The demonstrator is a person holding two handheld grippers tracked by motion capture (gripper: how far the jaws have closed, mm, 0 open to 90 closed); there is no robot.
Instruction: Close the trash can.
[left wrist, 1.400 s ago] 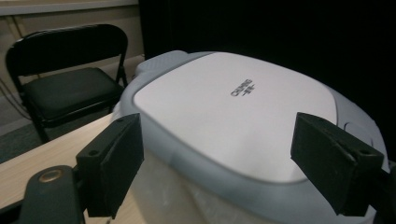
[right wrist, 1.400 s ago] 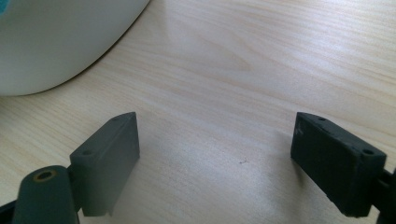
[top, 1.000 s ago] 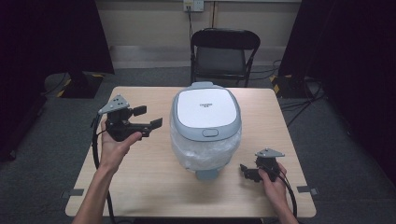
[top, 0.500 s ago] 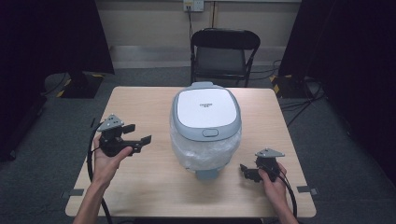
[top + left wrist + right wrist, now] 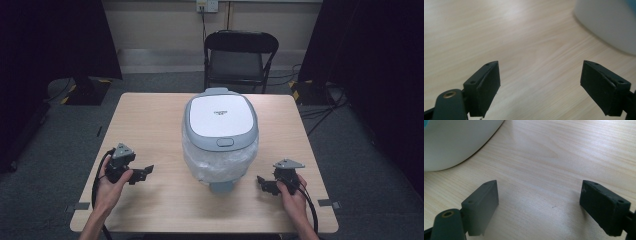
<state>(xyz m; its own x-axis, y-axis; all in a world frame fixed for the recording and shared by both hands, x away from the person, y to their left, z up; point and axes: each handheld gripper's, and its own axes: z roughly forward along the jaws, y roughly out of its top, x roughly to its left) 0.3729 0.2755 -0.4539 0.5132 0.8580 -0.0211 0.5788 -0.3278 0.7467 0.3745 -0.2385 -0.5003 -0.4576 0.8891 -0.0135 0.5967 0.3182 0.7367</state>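
A white rice cooker (image 5: 220, 136) with a grey-rimmed lid and a clear plastic wrap around its body stands in the middle of the wooden table (image 5: 150, 120). My left gripper (image 5: 143, 173) rests low on the table near its front left, held by a hand, jaws open and empty, pointing right toward the cooker. My right gripper (image 5: 262, 182) lies at the front right, open and empty, pointing left. The left gripper view has the cooker's white wall (image 5: 609, 22) at upper right. The right gripper view has the cooker's wall (image 5: 456, 140) at upper left.
A black folding chair (image 5: 241, 55) stands behind the table's far edge. Dark curtains hang at both sides, and cables run over the grey floor. Bare wood lies between each gripper and the cooker.
My left gripper has come down and toward the person, from raised beside the cooker to low on the table's front left. The right gripper has stayed put.
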